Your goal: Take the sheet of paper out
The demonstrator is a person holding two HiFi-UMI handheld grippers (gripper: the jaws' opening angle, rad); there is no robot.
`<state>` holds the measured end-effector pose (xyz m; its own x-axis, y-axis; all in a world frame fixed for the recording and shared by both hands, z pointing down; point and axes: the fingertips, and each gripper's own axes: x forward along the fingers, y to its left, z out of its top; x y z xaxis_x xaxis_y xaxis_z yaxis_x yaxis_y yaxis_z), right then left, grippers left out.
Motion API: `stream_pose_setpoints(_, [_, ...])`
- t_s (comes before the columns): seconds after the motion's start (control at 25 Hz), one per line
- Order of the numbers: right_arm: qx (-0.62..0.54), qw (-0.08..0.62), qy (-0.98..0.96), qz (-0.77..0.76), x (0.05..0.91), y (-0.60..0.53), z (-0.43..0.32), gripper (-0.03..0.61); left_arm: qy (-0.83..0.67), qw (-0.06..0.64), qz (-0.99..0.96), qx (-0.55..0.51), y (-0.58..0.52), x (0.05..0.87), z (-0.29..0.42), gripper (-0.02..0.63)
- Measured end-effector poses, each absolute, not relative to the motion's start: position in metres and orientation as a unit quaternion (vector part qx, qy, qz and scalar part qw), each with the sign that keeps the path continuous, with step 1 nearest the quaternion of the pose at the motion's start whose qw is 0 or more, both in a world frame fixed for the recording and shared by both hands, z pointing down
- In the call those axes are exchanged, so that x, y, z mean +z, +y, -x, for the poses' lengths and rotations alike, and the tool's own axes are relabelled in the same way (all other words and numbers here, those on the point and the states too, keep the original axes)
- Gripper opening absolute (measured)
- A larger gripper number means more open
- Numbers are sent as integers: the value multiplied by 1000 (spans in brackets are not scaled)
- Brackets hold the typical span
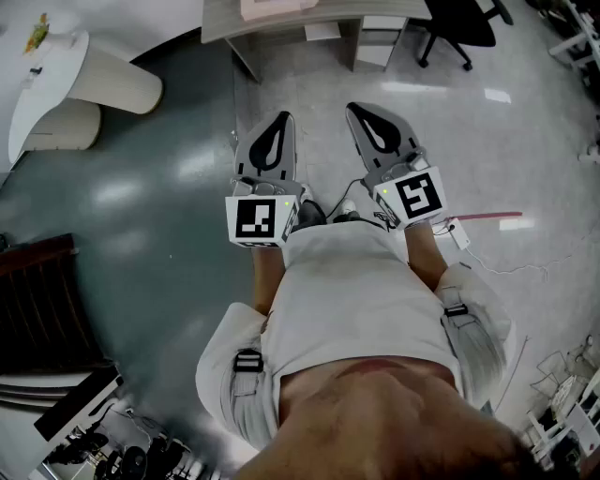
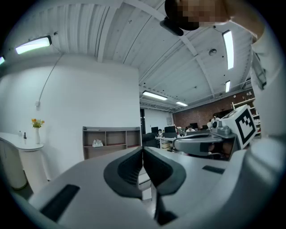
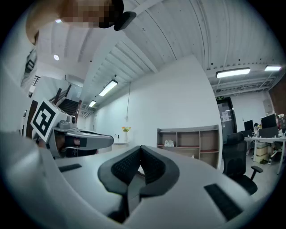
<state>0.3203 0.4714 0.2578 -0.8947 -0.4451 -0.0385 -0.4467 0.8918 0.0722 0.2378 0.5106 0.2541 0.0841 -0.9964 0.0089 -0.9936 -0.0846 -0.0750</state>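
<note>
I see no sheet of paper that I can tell apart in any view. Both grippers are held level, side by side, in front of the person's body and above the floor. My left gripper has its dark pads closed together with nothing between them. My right gripper is likewise shut and empty. Each shows in the other's view: the right gripper's body at the right of the left gripper view, the left gripper's body at the left of the right gripper view.
A grey desk stands ahead with a pale flat thing on it. Beside it is a black office chair. A white curved counter is at the left, an open shelf unit against the wall.
</note>
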Motion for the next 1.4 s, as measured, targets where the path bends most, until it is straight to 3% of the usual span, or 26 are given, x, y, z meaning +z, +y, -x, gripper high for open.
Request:
stream_pose_setpoints(0.76, [29,-1,972,233,274,474,-335,18,684,20,729,-31,517,263,-253,23])
stream_pose_setpoints(1.4, [23,-26,963,269,282,387,-242,18,661,9,750,-28,426,271,-154,23])
